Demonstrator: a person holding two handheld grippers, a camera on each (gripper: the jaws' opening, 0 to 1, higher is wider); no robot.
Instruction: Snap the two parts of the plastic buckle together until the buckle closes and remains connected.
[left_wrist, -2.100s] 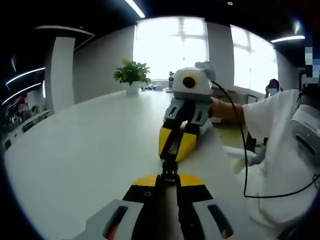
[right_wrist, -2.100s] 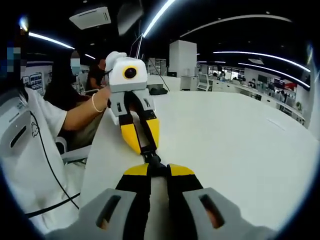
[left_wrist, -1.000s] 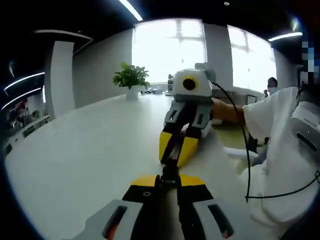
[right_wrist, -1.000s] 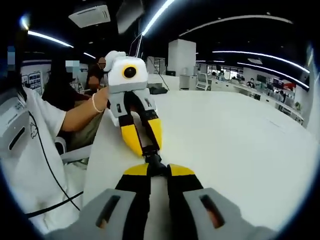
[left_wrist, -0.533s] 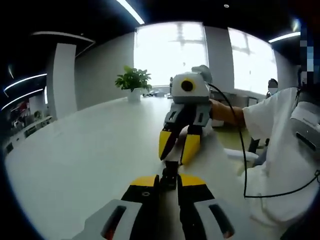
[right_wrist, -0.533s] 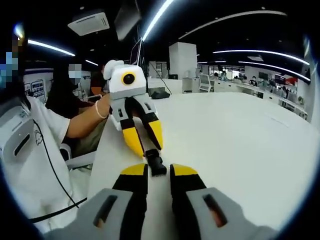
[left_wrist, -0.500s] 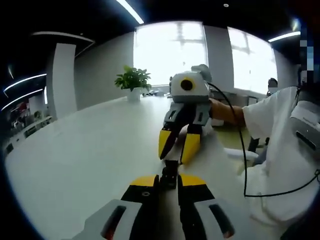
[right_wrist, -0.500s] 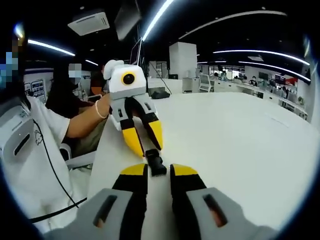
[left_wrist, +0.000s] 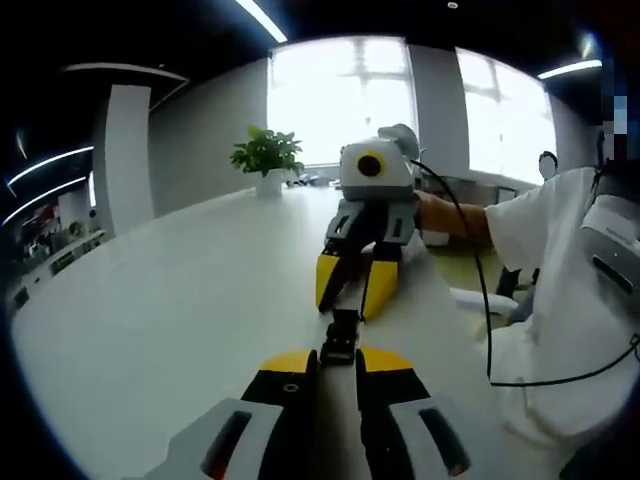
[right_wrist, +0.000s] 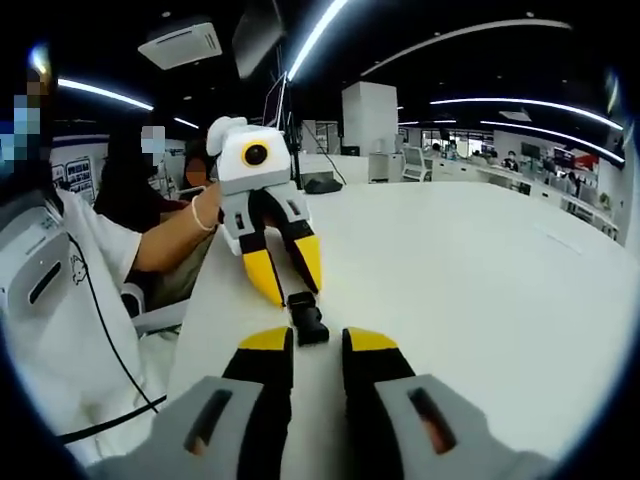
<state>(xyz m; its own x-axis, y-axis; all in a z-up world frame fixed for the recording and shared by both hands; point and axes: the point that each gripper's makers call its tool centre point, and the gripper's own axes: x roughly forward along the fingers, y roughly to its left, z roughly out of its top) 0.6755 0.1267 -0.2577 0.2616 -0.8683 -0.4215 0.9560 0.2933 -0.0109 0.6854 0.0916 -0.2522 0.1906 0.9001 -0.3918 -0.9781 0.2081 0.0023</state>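
- Lying on the broad white table (left_wrist: 150, 320), the small black plastic buckle (left_wrist: 341, 335) is seen between the yellow tips of the two grippers; in the right gripper view the buckle (right_wrist: 307, 318) appears as one short dark piece, and whether its two parts are fully latched cannot be told.
- In the left gripper view the left gripper (left_wrist: 338, 362) is seen with its jaws slightly parted, the near end of the buckle lying at the gap; a grip on it cannot be confirmed.
- In that view the right gripper (left_wrist: 349, 290) is seen facing, its yellow jaws spread, with the far end of the buckle below them and apparently untouched.
- In the right gripper view the right gripper (right_wrist: 318, 343) is shown with a gap between its jaws, just short of the buckle.
- The left gripper (right_wrist: 283, 271) is seen there with jaws parted above the buckle, held by a hand (right_wrist: 204, 212) partly hidden behind it.
- A potted green plant (left_wrist: 266, 158) is seen far off on the table.
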